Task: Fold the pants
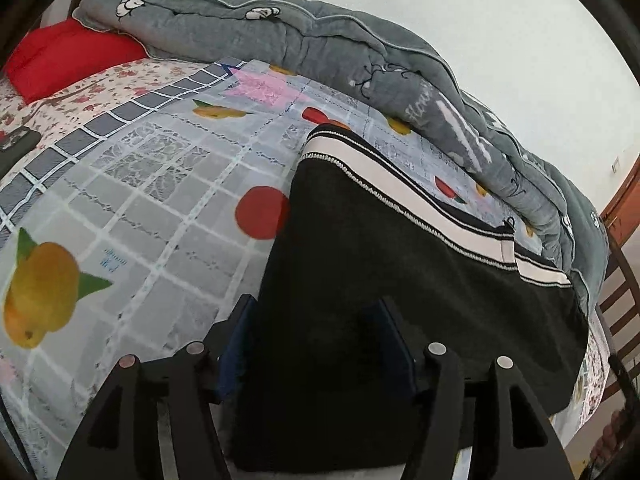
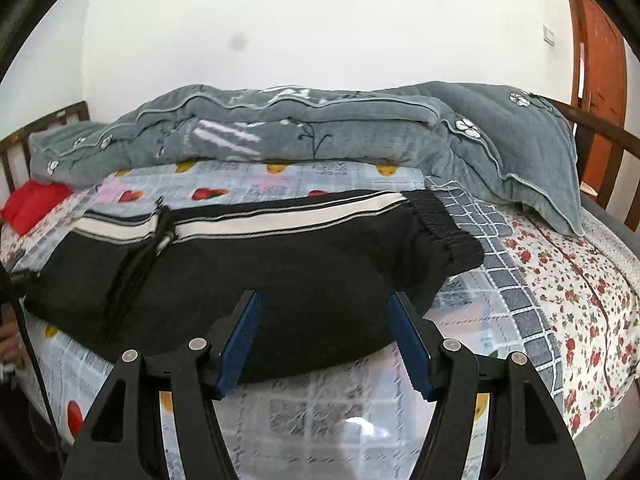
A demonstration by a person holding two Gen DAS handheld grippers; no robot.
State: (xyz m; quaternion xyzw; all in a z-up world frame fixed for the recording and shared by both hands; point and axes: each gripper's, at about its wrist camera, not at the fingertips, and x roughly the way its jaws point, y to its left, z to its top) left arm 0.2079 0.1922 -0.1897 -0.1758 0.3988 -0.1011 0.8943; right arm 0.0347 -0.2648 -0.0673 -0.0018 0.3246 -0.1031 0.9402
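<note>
Left wrist view sits low and close at one end of the pants [image 1: 400, 280], facing along them toward the red pillow [image 1: 68, 60]. Right wrist view looks across the bed from its near edge toward the quilt [image 2: 320, 128] and wall. Both share pants, quilt, pillow.
</note>
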